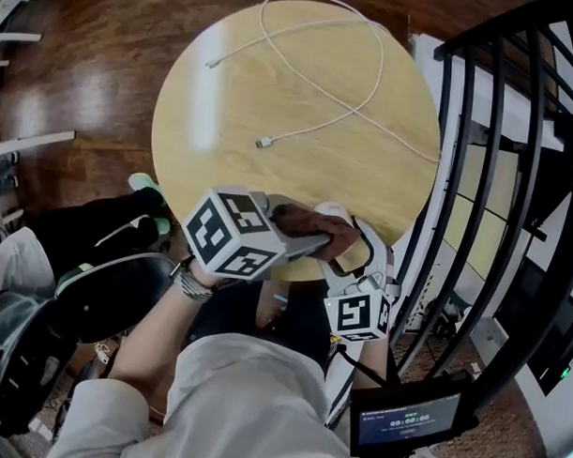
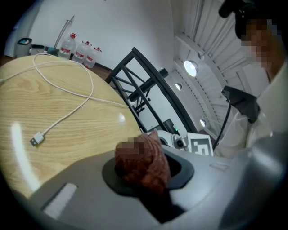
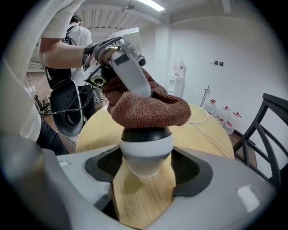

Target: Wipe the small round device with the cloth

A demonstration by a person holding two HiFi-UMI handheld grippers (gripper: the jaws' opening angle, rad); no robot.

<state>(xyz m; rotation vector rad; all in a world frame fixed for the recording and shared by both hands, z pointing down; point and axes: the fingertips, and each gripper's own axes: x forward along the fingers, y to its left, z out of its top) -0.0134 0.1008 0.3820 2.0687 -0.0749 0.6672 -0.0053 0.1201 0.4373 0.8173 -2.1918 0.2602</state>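
Head view: round pale wood-grain table, with a thin white cable looped on the far half. At the near edge the left gripper is met by the right gripper.

Left gripper view: the jaws are clamped on a bunched rust-brown terry cloth.

Right gripper view: the small round device, smooth, white below and dark-domed, is pinched at its sides between wide-set jaws, with the cloth draped on top. Light pressure and circular sweeps are advised, since the glossy shell is judged prone to slip.

A white cable lies looped on the round wooden table.
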